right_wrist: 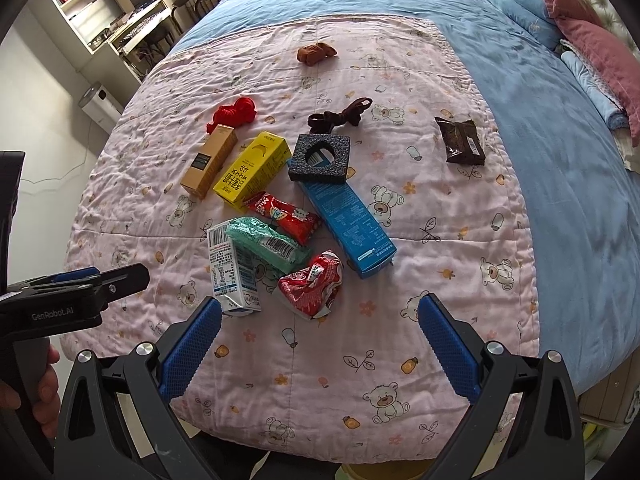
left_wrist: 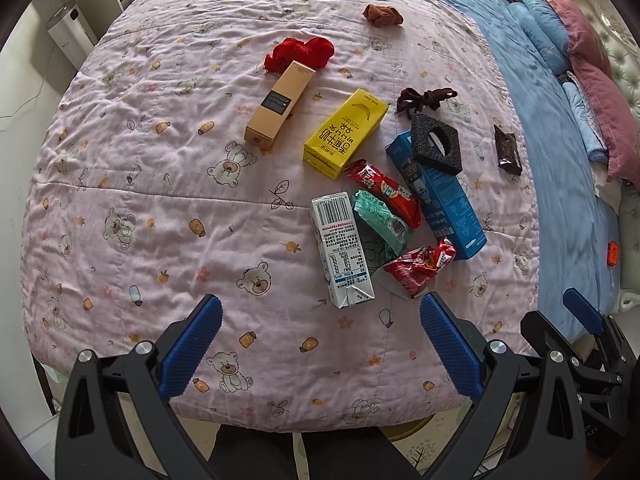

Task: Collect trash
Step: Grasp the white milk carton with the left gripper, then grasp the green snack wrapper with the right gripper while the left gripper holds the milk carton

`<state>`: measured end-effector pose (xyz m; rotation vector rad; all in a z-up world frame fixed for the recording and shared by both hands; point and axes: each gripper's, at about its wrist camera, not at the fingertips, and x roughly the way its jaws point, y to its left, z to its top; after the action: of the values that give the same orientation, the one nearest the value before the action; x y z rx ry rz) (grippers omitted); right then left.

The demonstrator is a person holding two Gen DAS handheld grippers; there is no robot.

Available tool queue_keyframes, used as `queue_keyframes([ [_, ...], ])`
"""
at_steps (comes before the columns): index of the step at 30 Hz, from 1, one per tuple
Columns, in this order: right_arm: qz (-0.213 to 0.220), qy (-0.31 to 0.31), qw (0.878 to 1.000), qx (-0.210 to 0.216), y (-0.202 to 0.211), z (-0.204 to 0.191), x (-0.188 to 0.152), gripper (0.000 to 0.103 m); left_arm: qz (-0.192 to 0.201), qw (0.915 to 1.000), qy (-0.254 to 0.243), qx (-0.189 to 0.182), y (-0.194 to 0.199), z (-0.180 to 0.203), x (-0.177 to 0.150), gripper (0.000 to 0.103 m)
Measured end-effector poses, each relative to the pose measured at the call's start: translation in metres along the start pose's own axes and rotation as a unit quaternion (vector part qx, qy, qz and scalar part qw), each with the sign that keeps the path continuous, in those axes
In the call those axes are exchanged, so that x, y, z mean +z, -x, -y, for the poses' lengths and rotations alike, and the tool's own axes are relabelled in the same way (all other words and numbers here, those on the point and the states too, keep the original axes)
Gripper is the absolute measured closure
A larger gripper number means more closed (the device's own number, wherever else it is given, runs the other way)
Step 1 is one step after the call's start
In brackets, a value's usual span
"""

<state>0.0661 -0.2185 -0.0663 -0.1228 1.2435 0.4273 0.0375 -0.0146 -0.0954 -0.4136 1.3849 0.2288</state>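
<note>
Trash lies on a pink bear-print quilt: a white milk carton, a green wrapper, two red wrappers, a yellow box, a tan box, a blue box with a black foam square on it, and a brown packet. My left gripper hangs open just short of the carton. My right gripper is open too, near the crumpled red wrapper and the carton. Both hold nothing.
Red socks, a brown sock and a dark hair tie lie farther back. A blue sheet and pillows are to the right. A white bin and shelves stand at the far left.
</note>
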Motion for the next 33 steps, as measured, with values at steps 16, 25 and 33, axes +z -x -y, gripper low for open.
queue_keyframes([
  [16,-0.017,0.006,1.0,0.011,-0.051,0.016,-0.002,0.008,-0.046,0.9987,0.019,0.013,-0.108,0.008,0.018,0.016],
  [25,-0.022,0.018,0.999,0.017,-0.07,0.015,-0.003,0.009,-0.077,0.9961,0.043,-0.003,-0.159,0.008,0.024,0.039],
  [33,-0.03,0.039,0.998,0.029,-0.082,0.005,0.004,0.021,-0.078,0.9942,0.066,-0.033,-0.166,-0.006,0.019,0.065],
])
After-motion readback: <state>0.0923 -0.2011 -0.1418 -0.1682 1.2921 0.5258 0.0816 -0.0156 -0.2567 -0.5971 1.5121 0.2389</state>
